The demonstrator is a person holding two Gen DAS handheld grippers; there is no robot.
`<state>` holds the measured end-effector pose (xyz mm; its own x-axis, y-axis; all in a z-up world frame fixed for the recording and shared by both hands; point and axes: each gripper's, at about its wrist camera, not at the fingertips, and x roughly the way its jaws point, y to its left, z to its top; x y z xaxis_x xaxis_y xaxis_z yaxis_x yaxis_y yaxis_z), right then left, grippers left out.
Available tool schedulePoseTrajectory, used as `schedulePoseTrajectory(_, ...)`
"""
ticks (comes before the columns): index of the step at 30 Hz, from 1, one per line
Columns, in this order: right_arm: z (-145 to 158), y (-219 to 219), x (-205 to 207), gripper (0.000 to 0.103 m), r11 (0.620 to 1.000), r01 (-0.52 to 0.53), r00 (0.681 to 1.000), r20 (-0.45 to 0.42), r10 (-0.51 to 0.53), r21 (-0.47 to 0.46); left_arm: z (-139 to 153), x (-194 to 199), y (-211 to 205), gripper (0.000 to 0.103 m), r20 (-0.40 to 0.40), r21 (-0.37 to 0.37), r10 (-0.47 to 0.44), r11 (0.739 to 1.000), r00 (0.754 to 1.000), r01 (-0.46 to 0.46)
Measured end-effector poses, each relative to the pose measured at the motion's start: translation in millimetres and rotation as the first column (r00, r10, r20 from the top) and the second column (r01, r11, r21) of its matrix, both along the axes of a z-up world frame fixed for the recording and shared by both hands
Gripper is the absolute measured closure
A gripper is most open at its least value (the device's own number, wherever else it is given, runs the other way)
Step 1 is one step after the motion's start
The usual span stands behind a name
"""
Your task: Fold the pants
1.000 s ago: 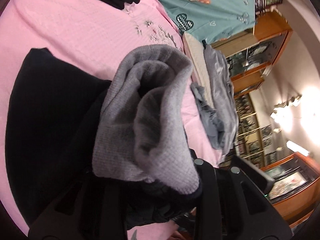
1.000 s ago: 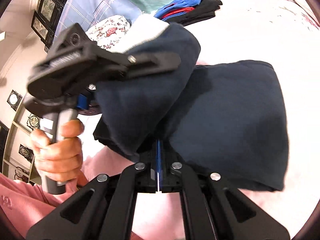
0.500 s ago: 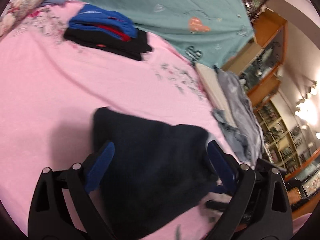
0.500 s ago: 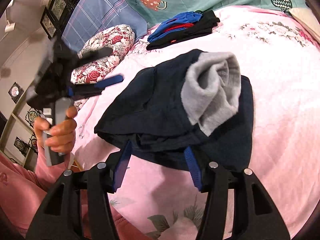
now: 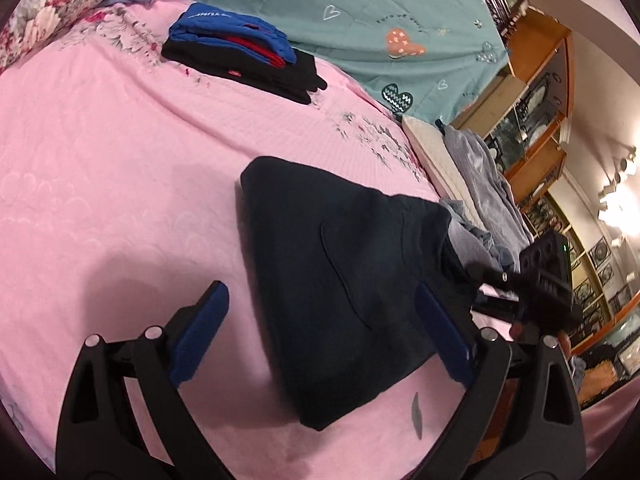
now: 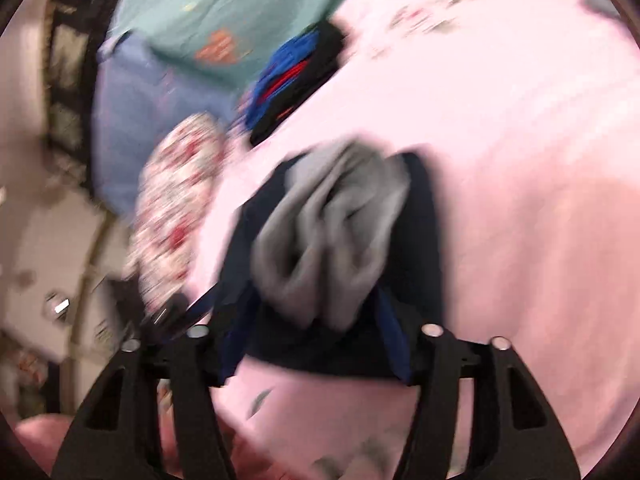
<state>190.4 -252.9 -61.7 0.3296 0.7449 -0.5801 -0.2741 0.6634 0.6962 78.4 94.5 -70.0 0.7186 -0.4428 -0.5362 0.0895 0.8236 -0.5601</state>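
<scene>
Pants (image 5: 340, 280), dark navy and folded into a compact bundle, lie on the pink bedspread (image 5: 120, 200), well short of the stack of folded clothes (image 5: 240, 52) near the teal quilt (image 5: 360, 20). Seen from the left gripper (image 5: 320, 332), the bundle sits directly ahead and a little toward its right pad, with its long axis running away from the claw toward the stack. That claw stands released and wide, nothing pressed between its blue pads; one pad hangs over bare bedspread beside the pants, the other over their edge. The right gripper (image 6: 316, 336) faces the pants from their opposite side, where a grey lining (image 6: 332, 232) bulges out of the navy cloth. Its jaws are opening, and the near edge of the pants lies between the pads, though blur hides whether they press on it; I judge they do not. Both hands look about equally near, but the right one faces the untidy grey end, so tucking that in probably falls to it. A second ago both claws were clenched on the raised cloth; now the pants rest flat and both have let go.
</scene>
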Motion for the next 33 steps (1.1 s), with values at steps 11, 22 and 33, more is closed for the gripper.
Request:
schedulePoseTrajectory(11,6.2,40.6,17.3,0.059,0.998,-0.048,0.999,-0.015,0.047,-0.05,-2.9,-1.9,-1.2,0.007,0.049,-0.032,-0.055,0.998,0.997,0.056)
schedulePoseTrajectory(22,80.9,55.1,1.2,0.079,0.977,-0.212,0.943,0.261,0.209,-0.014,-13.3,-7.3,23.1,0.007,0.046,-0.197,0.004,0.98,0.999,0.005)
schedulePoseTrajectory(33,-24.4,-31.6,8.1,0.075,0.999,0.048,0.999,0.025,-0.049,0.009,-6.7,-1.1,10.0,0.007,0.025,-0.097,-0.002,0.995,1.0,0.004)
